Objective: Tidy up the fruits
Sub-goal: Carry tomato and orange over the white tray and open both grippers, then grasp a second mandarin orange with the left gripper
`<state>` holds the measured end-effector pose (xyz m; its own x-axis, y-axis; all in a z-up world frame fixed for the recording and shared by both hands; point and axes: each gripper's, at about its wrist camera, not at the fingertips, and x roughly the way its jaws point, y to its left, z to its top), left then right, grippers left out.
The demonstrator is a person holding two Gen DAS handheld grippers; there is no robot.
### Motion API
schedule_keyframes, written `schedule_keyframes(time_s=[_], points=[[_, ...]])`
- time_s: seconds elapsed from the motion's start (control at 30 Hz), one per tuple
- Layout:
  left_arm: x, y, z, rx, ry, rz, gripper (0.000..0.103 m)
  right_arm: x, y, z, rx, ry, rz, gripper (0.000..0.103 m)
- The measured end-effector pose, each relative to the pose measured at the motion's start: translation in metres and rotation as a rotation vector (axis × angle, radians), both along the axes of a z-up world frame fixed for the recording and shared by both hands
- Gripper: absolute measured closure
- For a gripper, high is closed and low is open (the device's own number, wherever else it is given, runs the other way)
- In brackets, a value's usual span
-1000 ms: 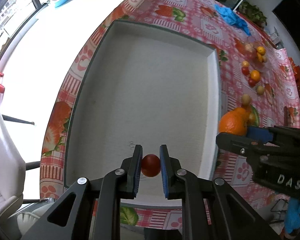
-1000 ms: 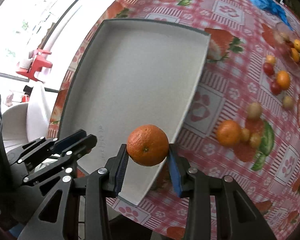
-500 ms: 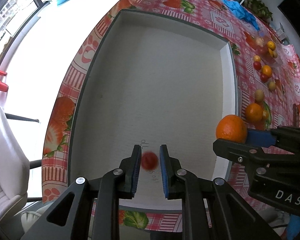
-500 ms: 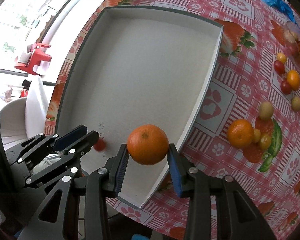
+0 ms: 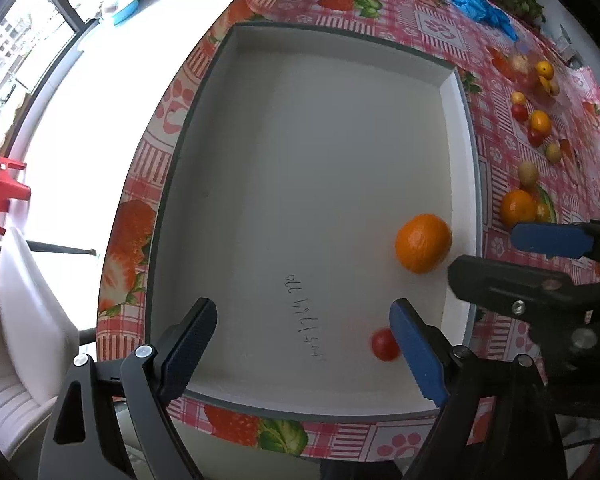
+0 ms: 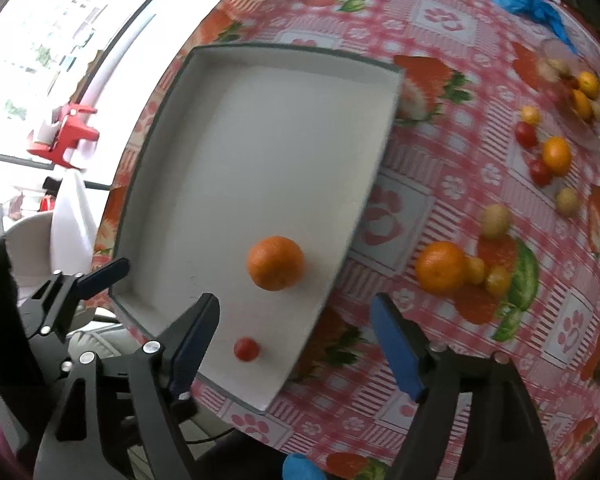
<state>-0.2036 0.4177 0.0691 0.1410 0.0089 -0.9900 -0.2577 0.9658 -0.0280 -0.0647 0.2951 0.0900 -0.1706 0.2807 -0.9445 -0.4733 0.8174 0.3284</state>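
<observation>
A white shallow tray (image 5: 324, 52) (image 6: 284, 52) lies on the tablecloth. An orange (image 5: 422, 243) (image 6: 275, 263) and a small red tomato (image 5: 384, 344) (image 6: 246, 349) lie inside it near the front right. My left gripper (image 5: 304, 340) is open and empty above the tray's near edge. My right gripper (image 6: 296, 344) is open and empty above the tray's right edge; it also shows in the left wrist view (image 5: 532, 264). Several more fruits stay on the cloth at right, among them an orange (image 6: 440, 267) (image 5: 518, 207).
The table has a red and white fruit-print cloth (image 6: 452, 200). A blue cloth (image 5: 476, 8) lies at the far end. A white chair (image 5: 24, 340) and a red stool (image 5: 4, 196) stand left of the table, beside a window.
Both grippers have opened. The tomato dropped from the left gripper and the orange from the right gripper; both now lie in the tray.
</observation>
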Motion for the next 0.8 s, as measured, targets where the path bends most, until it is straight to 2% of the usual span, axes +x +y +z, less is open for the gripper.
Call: schedule_keyframes(time_s=[0.13,0.17,0.27,0.5,0.8], points=[[0.006,-0.01,0.007,0.013,-0.009,-0.015,0.014,0.006,-0.026,0.001,-0.034,-0.071,-0.053,0.008],[0.008,-0.013,0.008,0.014,-0.008,-0.02,0.014,0.007,-0.034,0.002,-0.047,-0.098,-0.066,0.0],[0.014,-0.026,0.011,0.018,-0.005,-0.044,0.014,0.014,-0.058,0.0,-0.085,-0.132,-0.101,0.0],[0.029,-0.061,0.02,0.029,-0.028,-0.141,0.014,0.033,-0.124,-0.027,-0.165,-0.024,-0.252,0.0],[0.045,-0.107,0.032,0.019,-0.057,-0.252,0.014,0.032,-0.184,-0.049,-0.243,0.041,-0.333,0.0]])
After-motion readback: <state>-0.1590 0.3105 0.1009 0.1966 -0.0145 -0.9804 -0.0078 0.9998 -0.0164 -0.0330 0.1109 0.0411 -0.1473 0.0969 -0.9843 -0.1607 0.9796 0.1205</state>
